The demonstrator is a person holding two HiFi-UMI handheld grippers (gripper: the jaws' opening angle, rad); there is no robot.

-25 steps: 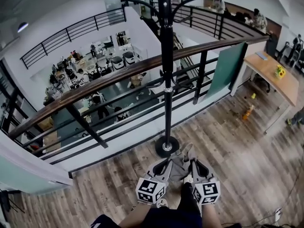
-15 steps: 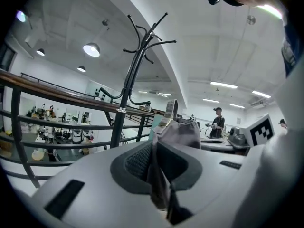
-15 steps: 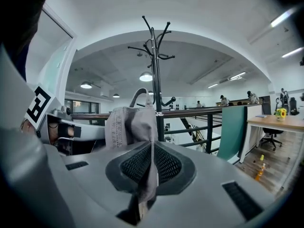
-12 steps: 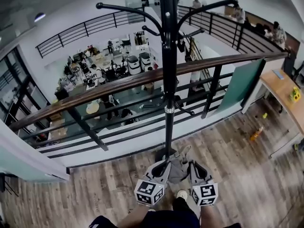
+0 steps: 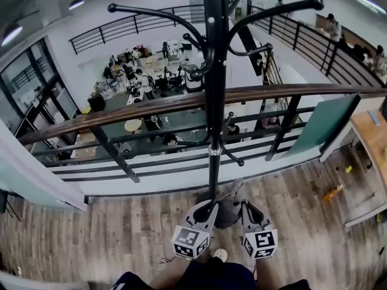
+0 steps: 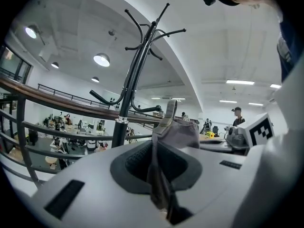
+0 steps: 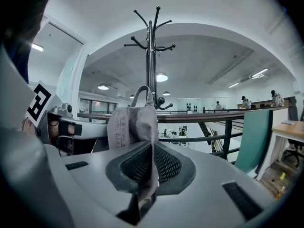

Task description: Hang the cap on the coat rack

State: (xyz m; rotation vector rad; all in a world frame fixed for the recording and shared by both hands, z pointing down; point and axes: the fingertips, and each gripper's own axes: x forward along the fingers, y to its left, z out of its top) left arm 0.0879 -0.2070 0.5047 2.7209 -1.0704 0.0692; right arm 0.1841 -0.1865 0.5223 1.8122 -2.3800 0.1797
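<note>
Cap (image 5: 228, 206) pinched tight by left gripper (image 5: 210, 208); right gripper (image 5: 245, 208) pinches it too.

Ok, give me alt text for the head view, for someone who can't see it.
Seen from above, the left gripper and right gripper hold one grey fabric cap between them, fingers shut on it, just in front of a tall black metal coat rack. The rack's curved hooks are bare; behind it runs a wood-topped black railing.
</note>
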